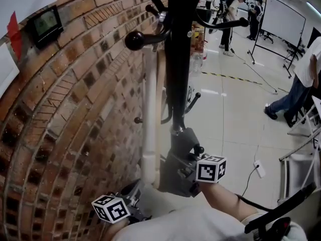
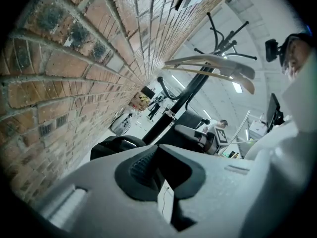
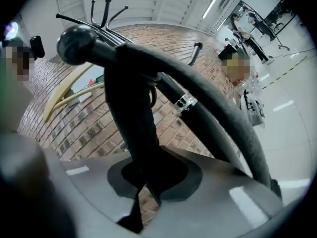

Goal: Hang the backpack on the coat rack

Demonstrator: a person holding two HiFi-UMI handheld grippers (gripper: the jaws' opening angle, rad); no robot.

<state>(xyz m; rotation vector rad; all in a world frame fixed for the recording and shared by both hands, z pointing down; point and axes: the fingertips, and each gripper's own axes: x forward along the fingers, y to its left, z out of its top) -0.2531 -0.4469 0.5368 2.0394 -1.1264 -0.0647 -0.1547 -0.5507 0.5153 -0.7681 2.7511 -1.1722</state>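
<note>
The black coat rack stands by the brick wall. In the right gripper view a black backpack strap runs up from the jaws and over a ball-tipped peg. My right gripper is shut on that strap and sits low against the pole. My left gripper has its jaws close together with nothing between them. Its marker cube shows at the bottom of the head view. A black rounded shape lies just beyond its tips; I cannot tell if it is the backpack body.
The brick wall is close on the left. Cream wooden hangers hang on the rack. People and a whiteboard stand across the white floor, where a cable and socket lie. A folding frame is at the right.
</note>
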